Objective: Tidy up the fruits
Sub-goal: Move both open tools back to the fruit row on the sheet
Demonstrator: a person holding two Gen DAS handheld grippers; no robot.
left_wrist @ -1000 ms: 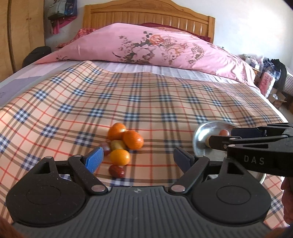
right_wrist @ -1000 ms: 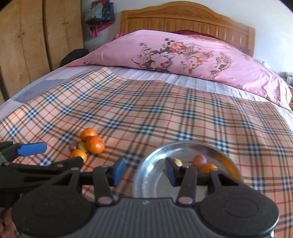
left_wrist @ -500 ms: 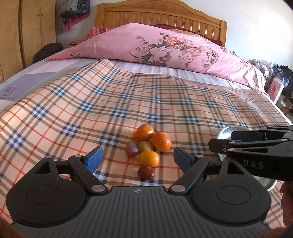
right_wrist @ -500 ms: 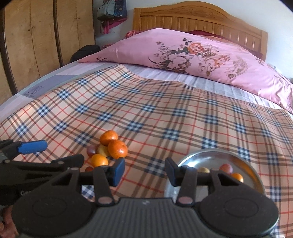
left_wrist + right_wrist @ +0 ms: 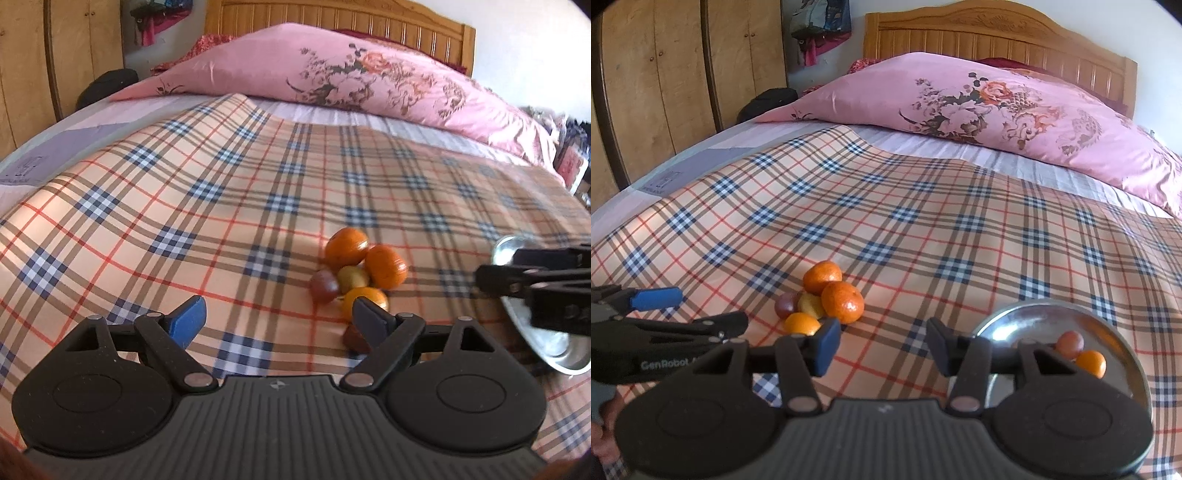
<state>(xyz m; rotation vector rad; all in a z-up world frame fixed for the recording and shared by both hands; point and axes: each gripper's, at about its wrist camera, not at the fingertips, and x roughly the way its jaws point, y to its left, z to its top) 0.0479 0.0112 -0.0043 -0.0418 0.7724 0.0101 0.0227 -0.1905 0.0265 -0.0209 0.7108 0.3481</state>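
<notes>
While a small fruit pile point(image 5: 822, 301) sits on the plaid bed cover point(image 5: 923, 229) left of the steel bowl point(image 5: 1027, 317), the right gripper point(image 5: 882, 345), jaws opening and empty, hovers between them; the left gripper point(image 5: 277, 315) gapes empty beside the pile.

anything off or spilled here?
Nothing spilled or damaged. Loose fruit pile sits on the plaid cloth, left of the steel bowl, which holds a few pieces, none tipped out.
</notes>
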